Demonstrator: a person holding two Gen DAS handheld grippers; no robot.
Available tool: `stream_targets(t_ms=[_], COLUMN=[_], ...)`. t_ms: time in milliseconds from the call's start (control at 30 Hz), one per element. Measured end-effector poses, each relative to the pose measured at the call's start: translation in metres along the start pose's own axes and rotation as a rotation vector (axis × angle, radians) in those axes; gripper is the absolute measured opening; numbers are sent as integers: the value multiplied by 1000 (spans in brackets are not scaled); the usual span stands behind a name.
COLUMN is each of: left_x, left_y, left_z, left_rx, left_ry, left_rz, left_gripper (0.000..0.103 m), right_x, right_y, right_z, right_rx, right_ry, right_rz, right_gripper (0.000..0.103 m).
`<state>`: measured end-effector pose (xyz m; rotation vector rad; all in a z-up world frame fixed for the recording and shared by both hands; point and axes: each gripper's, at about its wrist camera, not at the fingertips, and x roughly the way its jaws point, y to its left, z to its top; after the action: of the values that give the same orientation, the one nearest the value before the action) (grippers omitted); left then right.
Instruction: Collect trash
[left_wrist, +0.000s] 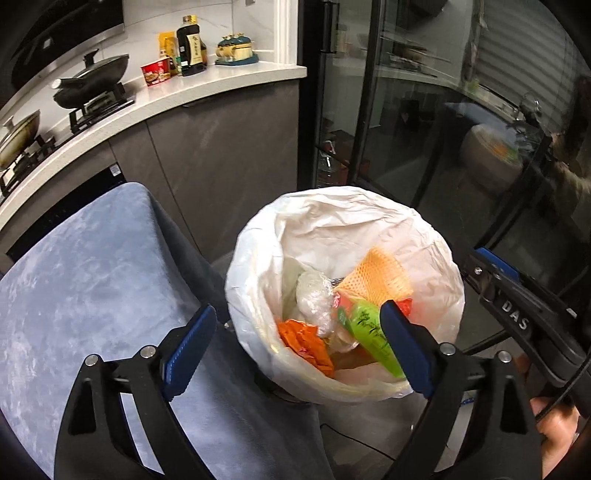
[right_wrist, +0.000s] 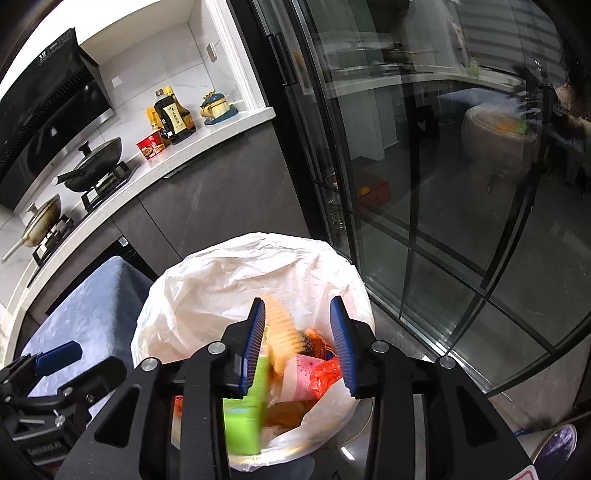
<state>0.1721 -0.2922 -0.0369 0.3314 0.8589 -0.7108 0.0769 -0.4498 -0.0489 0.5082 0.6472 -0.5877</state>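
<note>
A kitchen opens up here: a white countertop (left_wrist: 207, 86) curves along dark grey cabinet fronts (left_wrist: 221, 155), carrying a gas hob (right_wrist: 99, 188) with two pans, sauce bottles (left_wrist: 190, 46) and a red instant-noodle cup (left_wrist: 155, 73), all under a black range hood (right_wrist: 48, 125). To the right, black-framed glass doors (right_wrist: 424, 184) throw back dim reflections, and a blue-grey upholstered seat (left_wrist: 85, 280) sits low on the left over a grey floor (right_wrist: 546, 380).

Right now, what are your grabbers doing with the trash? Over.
Left gripper open, empty, by the bin. Right gripper open over the bin, nothing pinched. Green packet and orange net lie in the bag. Chair beside the bin, not blocking.
</note>
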Motion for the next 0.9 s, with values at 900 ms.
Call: stream_targets(t_ms=[900], left_x=[-71], left_y=[50], left_z=[-51], left_rx=[-116], left_ry=[-17], left_rz=[151], left_gripper=[93], right_x=[-87], right_y=[65], right_z=[-39], right_rx=[-264], right_ry=[11], right_rz=[36], right_gripper=[70])
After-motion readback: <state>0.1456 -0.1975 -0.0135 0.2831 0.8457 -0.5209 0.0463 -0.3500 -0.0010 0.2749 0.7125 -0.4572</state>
